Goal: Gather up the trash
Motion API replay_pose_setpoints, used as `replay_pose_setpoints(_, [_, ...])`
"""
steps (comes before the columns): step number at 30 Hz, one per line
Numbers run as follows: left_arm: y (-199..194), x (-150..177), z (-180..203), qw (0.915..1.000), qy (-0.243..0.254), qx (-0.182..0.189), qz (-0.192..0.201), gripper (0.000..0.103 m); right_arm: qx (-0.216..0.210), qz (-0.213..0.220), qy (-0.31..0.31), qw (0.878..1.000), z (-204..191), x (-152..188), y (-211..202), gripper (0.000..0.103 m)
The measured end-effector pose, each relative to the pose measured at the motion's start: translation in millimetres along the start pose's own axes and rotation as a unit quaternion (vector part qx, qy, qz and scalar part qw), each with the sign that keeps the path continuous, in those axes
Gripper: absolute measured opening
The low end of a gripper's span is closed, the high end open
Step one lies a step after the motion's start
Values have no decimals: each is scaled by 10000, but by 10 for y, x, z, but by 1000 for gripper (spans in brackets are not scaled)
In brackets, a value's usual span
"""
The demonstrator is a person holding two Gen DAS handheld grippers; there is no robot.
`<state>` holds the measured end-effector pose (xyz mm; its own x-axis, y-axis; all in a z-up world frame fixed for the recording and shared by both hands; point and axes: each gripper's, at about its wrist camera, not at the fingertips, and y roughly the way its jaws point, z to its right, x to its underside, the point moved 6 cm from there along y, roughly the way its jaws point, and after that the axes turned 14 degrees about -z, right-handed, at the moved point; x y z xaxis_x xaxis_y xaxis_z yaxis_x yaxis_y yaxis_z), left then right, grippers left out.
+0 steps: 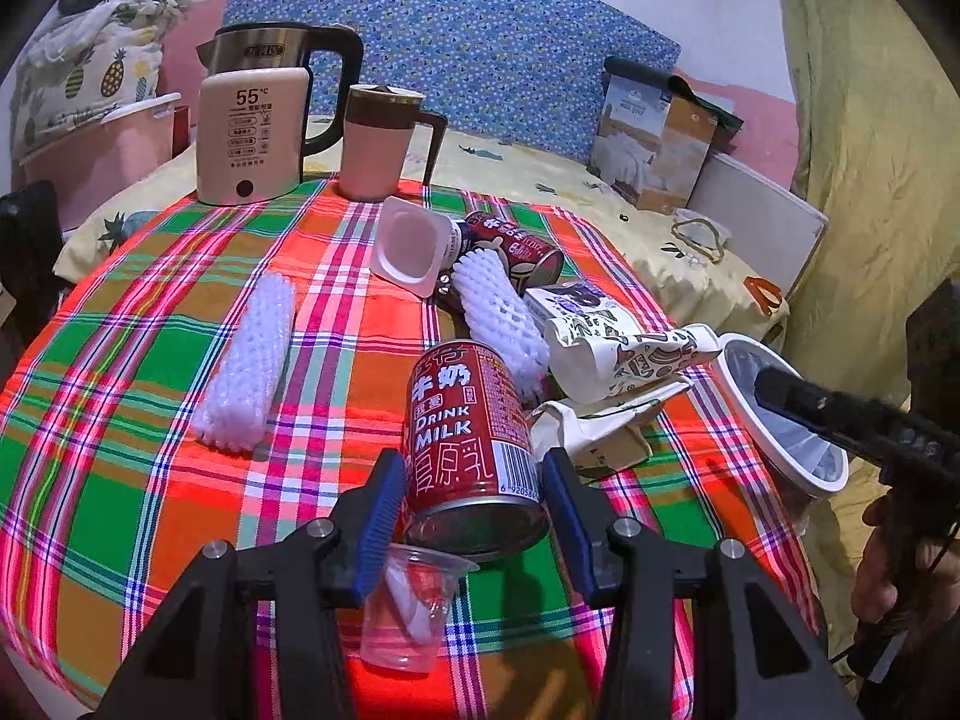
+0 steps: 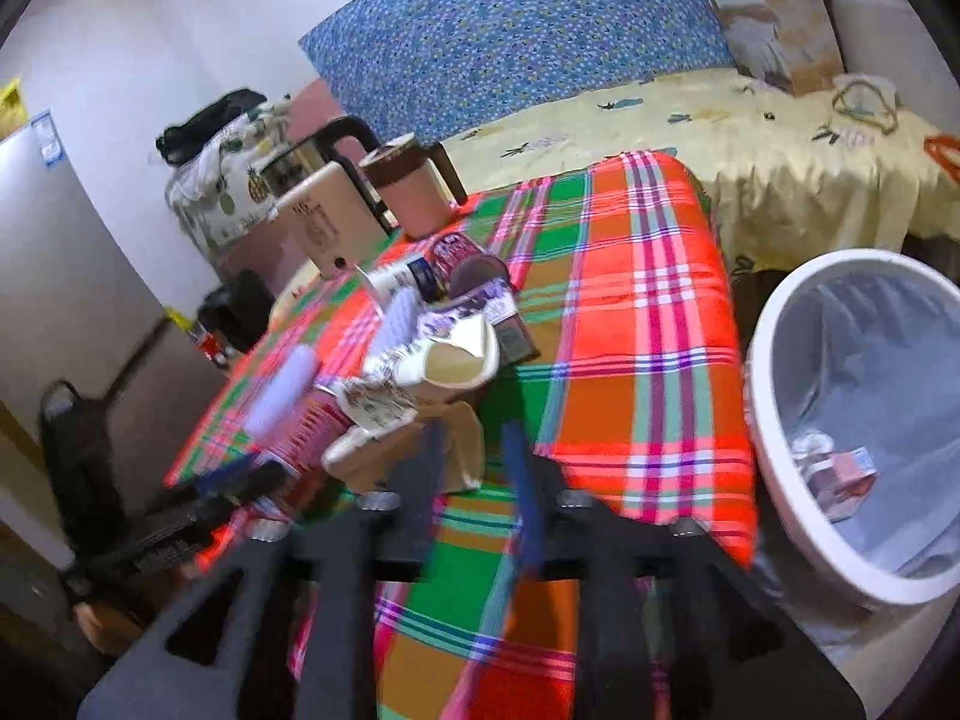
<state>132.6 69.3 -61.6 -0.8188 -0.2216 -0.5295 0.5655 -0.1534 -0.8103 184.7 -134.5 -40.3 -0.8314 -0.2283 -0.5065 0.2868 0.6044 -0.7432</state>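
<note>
Red milk can (image 1: 474, 450) lies sideways (seemingly undented) between blue fingers (image 1: 379, 516).

Both wrist views look down, close, across the same plaid table (image 1: 150, 324)

Red milk can (image 1: 474, 450) lying on plaid cloth (image 1: 150, 360)

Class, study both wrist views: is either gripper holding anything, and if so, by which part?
Nothing is gripped. The left gripper stands open around the lying red milk can, its pads beside the can's lower sides without pressing. The right gripper is open and empty.
</note>
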Motion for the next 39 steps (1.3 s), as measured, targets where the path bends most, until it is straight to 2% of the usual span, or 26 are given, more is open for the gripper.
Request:
replay_pose_setpoints(1, [15, -1, 4, 10000, -15, 14, -24, 48, -54, -8, -41, 10000, -59, -26, 21, 48])
replay_pose_setpoints(6, [91, -25, 29, 10000, 3, -41, -87, 49, -378, -143, 161, 9991, -194, -110, 151, 48])
replay_pose_setpoints(10, [128, -41, 54, 9999, 56, -34, -123, 50, -1, -104, -127, 9999, -295, -202, 184, 51])
replay_pose_setpoints(12, [141, -42, 53, 9999, 54, -2, -130, 51, 157, -241, -420, 9987, -353, -231, 261, 51])
replay_pose_setpoints(15, [155, -42, 45, 9999, 53, 46, -132, 51, 350, -507, -887, 9941, -416, -192, 388, 51])
replay_pose_setpoints(18, [175, -36, 32, 9999, 43, 83, -141, 52, 612, -512, -1404, 9869, -494, -143, 436, 51])
replay_pose_setpoints(20, [185, -32, 33, 9999, 53, 95, -133, 52, 659, -553, -1533, 9844, -503, -132, 455, 50])
replay_pose_setpoints(21, [186, -31, 37, 9999, 59, 91, -127, 53, 609, -601, -1520, 9847, -500, -131, 474, 47])
replay_pose_setpoints(23, [196, -34, 36, 9999, 64, 87, -134, 53, 601, -649, -1551, 9839, -497, -127, 506, 27])
replay_pose_setpoints(27, [206, -38, 33, 9998, 69, 101, -154, 53, 640, -762, -1619, 9818, -509, -121, 573, 20])
replay_pose_setpoints(30, [213, -54, 25, 9998, 56, 86, -146, 53, 604, -732, -1590, 9827, -529, -122, 587, 8])
replay_pose_setpoints(39, [139, -83, 11, 10000, 44, 39, 25, 52, 638, -347, -1444, 9868, -534, -130, 397, 6])
